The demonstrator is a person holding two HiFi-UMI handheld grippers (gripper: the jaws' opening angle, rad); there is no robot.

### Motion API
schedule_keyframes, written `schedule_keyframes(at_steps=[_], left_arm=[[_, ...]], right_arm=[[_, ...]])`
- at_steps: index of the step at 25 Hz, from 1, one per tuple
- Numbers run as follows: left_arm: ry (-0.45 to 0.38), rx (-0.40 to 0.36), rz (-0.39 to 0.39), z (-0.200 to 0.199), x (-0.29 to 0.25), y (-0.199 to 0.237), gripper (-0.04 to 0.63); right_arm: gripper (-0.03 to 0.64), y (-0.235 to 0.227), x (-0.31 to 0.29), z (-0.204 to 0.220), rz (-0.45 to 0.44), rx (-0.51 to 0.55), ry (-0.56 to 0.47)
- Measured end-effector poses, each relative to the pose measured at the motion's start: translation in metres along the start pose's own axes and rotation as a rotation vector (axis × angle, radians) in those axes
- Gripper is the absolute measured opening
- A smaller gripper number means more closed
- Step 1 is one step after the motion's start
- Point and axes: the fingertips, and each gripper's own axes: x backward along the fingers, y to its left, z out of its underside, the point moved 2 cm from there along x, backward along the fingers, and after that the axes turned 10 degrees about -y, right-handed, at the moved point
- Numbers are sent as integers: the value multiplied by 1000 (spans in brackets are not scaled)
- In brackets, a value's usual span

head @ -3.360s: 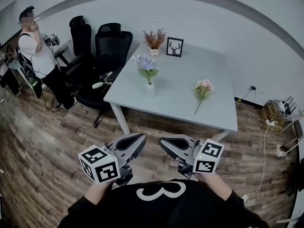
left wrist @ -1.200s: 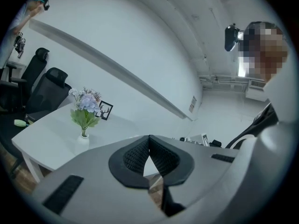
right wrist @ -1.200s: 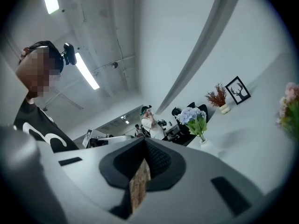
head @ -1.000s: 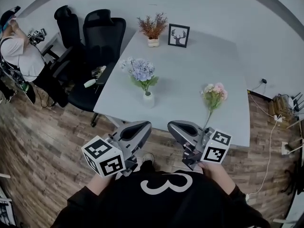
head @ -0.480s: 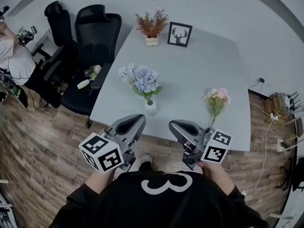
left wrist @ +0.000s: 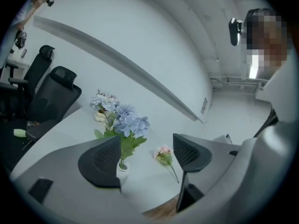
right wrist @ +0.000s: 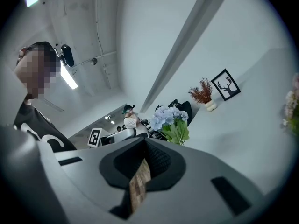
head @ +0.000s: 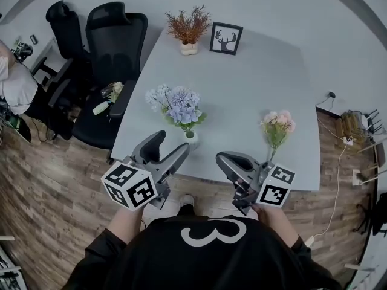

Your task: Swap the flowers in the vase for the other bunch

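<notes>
A small white vase [head: 191,139] with blue flowers [head: 179,105] stands near the front edge of the white table [head: 242,83]. A pink bunch [head: 277,125] lies flat on the table to its right. My left gripper [head: 172,142] hovers at the table edge just short of the vase; its jaws have just been opening and nothing is between them. In the left gripper view the vase [left wrist: 123,165] shows beside the left jaw and the pink bunch [left wrist: 163,156] shows in the gap of the gripper [left wrist: 147,149]. My right gripper [head: 224,158] is shut and empty, in front of the pink bunch.
A pot of dried reddish plant [head: 188,29] and a framed deer picture [head: 226,38] stand at the table's far edge. Two black office chairs [head: 115,35] stand left of the table. A person [head: 12,83] is at the far left. Cables lie on the floor at right [head: 357,125].
The table and vase have come closer to me. My left gripper's jaws went from shut to open. Both grippers have moved forward towards the table edge.
</notes>
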Motion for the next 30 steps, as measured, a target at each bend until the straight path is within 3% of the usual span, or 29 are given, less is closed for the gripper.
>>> schedule_keyframes(at_steps=[4, 9, 20, 26, 30], left_arm=[[52, -68, -75, 12, -14, 24, 396], [85, -93, -138, 27, -31, 52, 488], [145, -93, -12, 51, -75, 64, 499], [134, -7, 76, 51, -84, 58, 495], [131, -20, 108, 53, -87, 54, 481]], right_arm=[[8, -6, -4, -4, 16, -3, -8], [8, -16, -9, -6, 42, -5, -6], [8, -39, -5, -15, 132, 7, -39], [8, -44, 2, -16, 165, 3, -53], [8, -46, 4, -14, 173, 2, -56]])
